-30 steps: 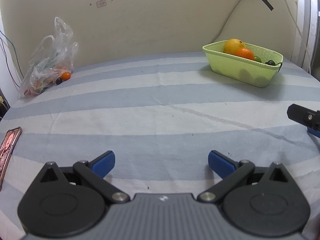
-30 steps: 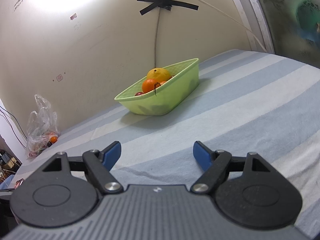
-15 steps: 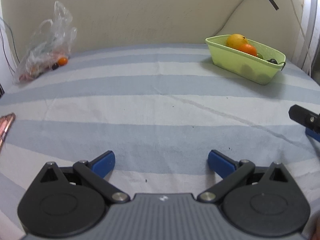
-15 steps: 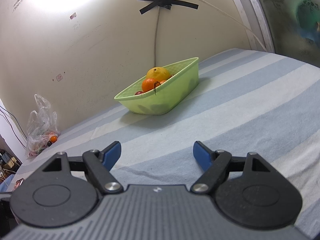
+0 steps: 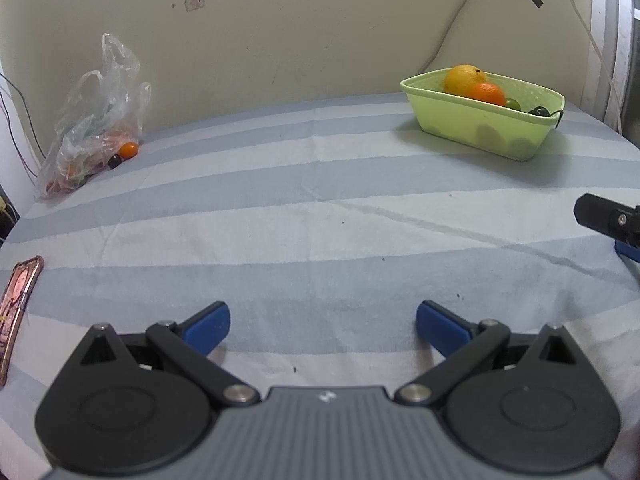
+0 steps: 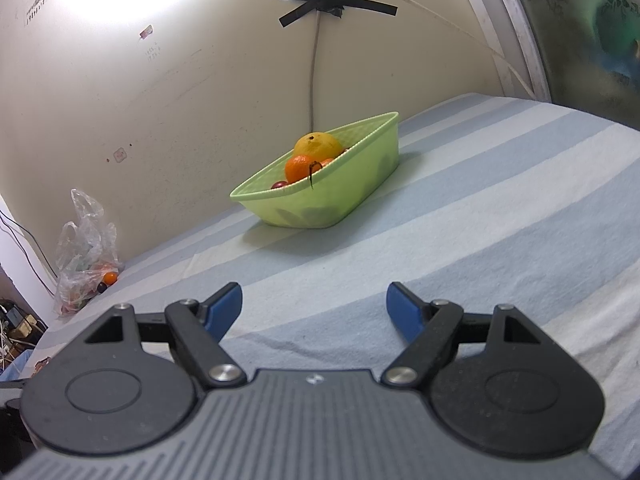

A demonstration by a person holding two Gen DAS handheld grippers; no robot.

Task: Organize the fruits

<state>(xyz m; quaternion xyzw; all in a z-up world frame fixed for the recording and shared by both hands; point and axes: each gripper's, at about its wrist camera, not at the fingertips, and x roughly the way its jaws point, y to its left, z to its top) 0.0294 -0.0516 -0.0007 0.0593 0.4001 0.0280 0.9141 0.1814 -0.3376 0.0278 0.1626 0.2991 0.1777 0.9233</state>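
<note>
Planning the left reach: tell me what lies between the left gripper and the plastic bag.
Only bare striped cloth, per the left wrist view, between left gripper and plastic bag.

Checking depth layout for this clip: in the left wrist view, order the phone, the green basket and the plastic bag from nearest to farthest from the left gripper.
From the left gripper, open and empty:
1. Phone, at the left edge, level with the fingers.
2. and 3. Plastic bag, far left by the wall, and green basket, far right by the wall: too close to call.
</note>
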